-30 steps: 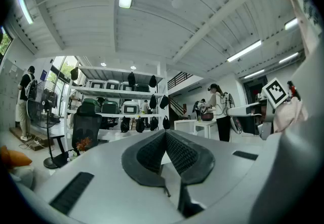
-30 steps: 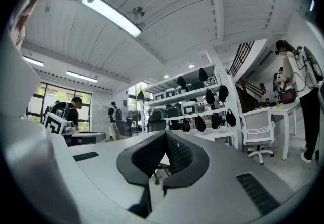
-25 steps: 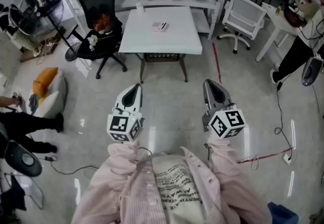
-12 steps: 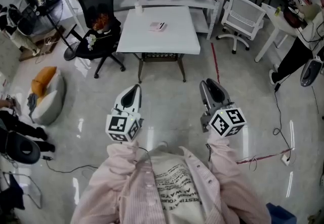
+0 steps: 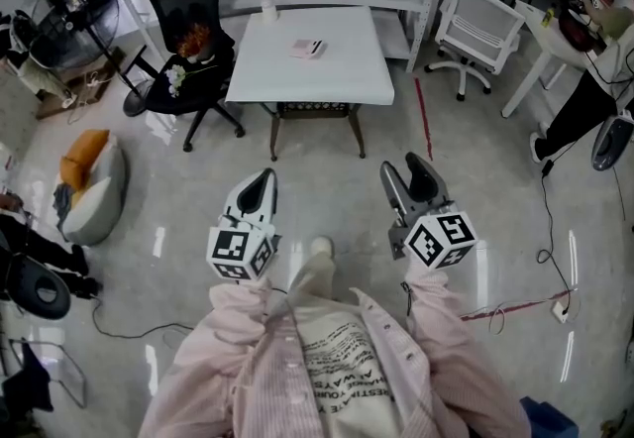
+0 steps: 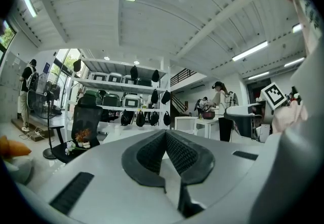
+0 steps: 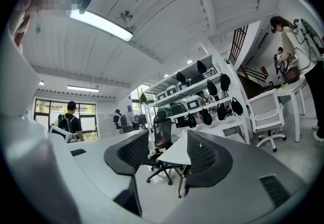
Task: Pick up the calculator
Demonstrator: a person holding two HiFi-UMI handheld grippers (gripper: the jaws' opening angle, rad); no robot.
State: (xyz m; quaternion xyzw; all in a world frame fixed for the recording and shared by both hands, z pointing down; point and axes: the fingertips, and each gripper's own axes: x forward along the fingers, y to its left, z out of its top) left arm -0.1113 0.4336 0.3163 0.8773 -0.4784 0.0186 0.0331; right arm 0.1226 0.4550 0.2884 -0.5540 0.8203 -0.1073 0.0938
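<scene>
The calculator (image 5: 307,49) is laid flat on the surface (image 5: 337,69), well apart from both grippers. The right gripper (image 5: 401,168) has just been opened, nothing in it; the left gripper (image 5: 264,178) is clenched, empty. Likely light, stiff, slick, so best pinched across its edges.

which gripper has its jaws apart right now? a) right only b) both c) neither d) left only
a: the right gripper view shows the right gripper with its jaws apart, having just been opening, and nothing between them, while the left gripper view shows the left gripper with its jaws together.
</scene>
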